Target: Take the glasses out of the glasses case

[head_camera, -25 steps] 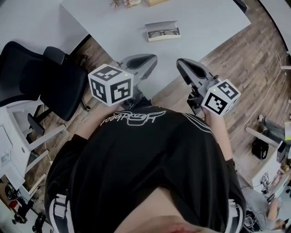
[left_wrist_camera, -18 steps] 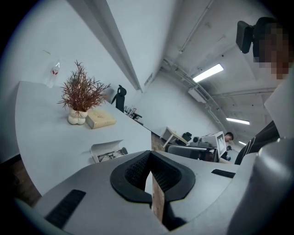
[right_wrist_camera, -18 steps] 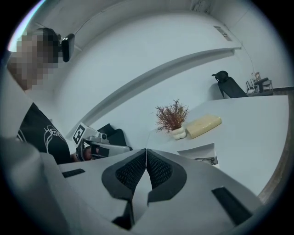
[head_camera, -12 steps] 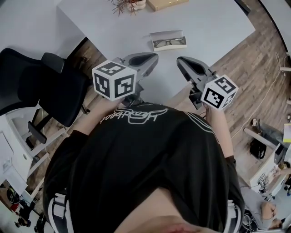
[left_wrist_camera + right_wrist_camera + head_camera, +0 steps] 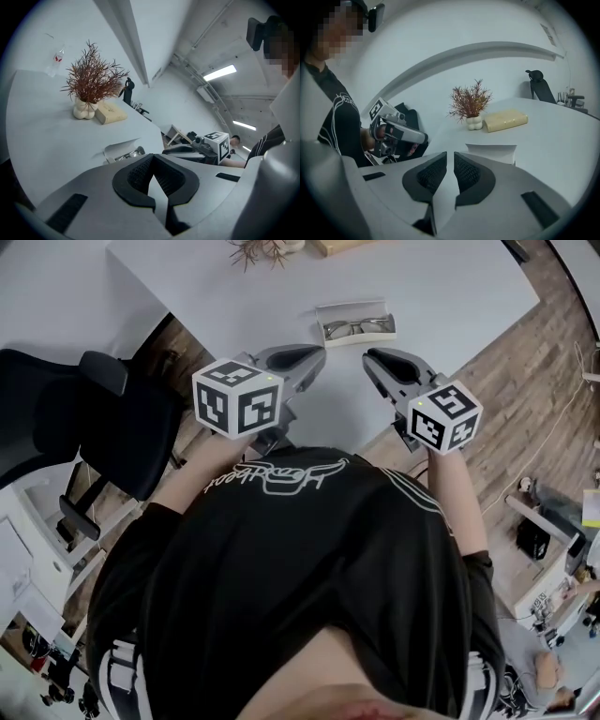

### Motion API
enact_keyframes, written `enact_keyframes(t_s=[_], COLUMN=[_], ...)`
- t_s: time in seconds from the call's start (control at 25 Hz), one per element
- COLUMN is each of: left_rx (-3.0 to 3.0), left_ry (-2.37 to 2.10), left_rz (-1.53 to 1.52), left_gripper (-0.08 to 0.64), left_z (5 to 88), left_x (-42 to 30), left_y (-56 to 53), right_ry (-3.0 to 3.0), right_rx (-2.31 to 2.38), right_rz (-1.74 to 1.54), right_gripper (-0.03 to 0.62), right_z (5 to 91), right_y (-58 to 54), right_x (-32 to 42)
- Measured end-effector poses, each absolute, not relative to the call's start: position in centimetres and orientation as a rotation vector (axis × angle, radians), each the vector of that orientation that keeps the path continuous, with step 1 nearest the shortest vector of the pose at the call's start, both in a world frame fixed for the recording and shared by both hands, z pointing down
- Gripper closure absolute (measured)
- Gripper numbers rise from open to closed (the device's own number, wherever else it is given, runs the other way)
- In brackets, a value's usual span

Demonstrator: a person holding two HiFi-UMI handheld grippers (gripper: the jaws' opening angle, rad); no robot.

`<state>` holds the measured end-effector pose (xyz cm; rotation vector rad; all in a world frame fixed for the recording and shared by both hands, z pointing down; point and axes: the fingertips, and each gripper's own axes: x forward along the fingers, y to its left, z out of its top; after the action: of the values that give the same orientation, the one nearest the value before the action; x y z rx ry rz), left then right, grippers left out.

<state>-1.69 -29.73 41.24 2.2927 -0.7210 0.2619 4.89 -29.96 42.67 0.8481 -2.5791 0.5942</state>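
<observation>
Presently, the thin-framed glasses lie inside the open, pale rectangular glasses case, whose lid stands raised on the far side, leaving the frame exposed from above. The case rests on the white table top near the person's edge, presumably for easy reach. The left gripper and the right gripper hang side by side short of the case, aimed toward it and touching nothing. The left jaw tips meet; the right jaws are drawn to a narrow slit; both are empty. Both must part before any grasp. A dried reddish plant in a white vase stands farther back, clear of the approach.
</observation>
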Motion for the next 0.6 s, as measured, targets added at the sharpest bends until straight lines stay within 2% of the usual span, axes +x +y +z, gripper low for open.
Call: enact_keyframes(t_s=[0.24, 0.28, 0.36, 0.6], left_rx=[2.257, 2.252, 2.242, 2.217], left_ry=[-0.712, -0.712, -0.716, -0.716], left_rz=[0.26, 0.261, 0.262, 0.248], left_gripper=[0.552, 0.554, 0.552, 0.554], left_z=[42.9, 43.1, 43.6, 44.8], left_x=[-2.1, -2.2, -2.5, -2.8], left_y=[-30.5, -30.7, -31.1, -32.2], right_ry=[-2.482, -2.471, -2.456, -2.39], right_rx=[0.754, 0.751, 0.755, 0.728], right_rz=[0.508, 0.493, 0.471, 0.363], right_gripper=[0.578, 0.568, 0.506, 0.481], right_z=[45.3, 45.5, 45.8, 47.0], right_y=[-31.4, -31.9, -32.8, -34.7], right_x=[4.2, 4.1, 4.0, 3.3])
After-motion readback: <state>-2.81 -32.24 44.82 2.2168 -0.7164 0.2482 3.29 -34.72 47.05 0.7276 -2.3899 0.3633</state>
